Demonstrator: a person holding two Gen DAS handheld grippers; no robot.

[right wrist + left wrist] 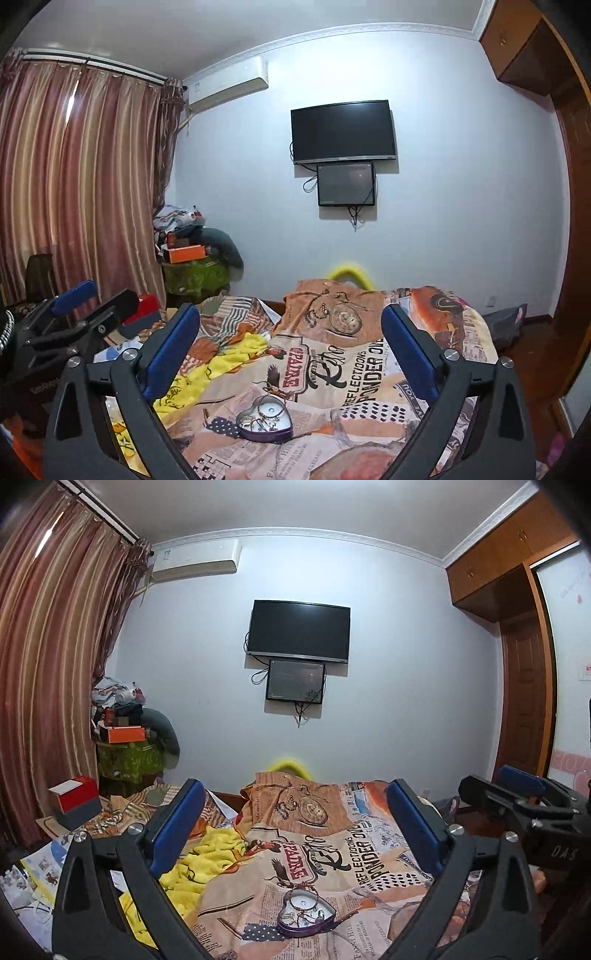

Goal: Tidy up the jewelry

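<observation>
Purple tin, heart-shaped, holds the jewellery: in the left wrist view the heart box [306,912] lies on the bed's printed blanket [369,849], low between the spread, empty fingers of the left hand-held gripper [295,834]. The tangled bracelets and chains [303,904] could snag together and lift as a clump, and the soft bedding may let the tin tip. A television [299,631] hangs on the pale wall.

From the right wrist view, the right hand-held gripper [291,354] is likewise released and empty, the tin [264,419] ahead of it; striped curtains [74,184] stand at the left.
</observation>
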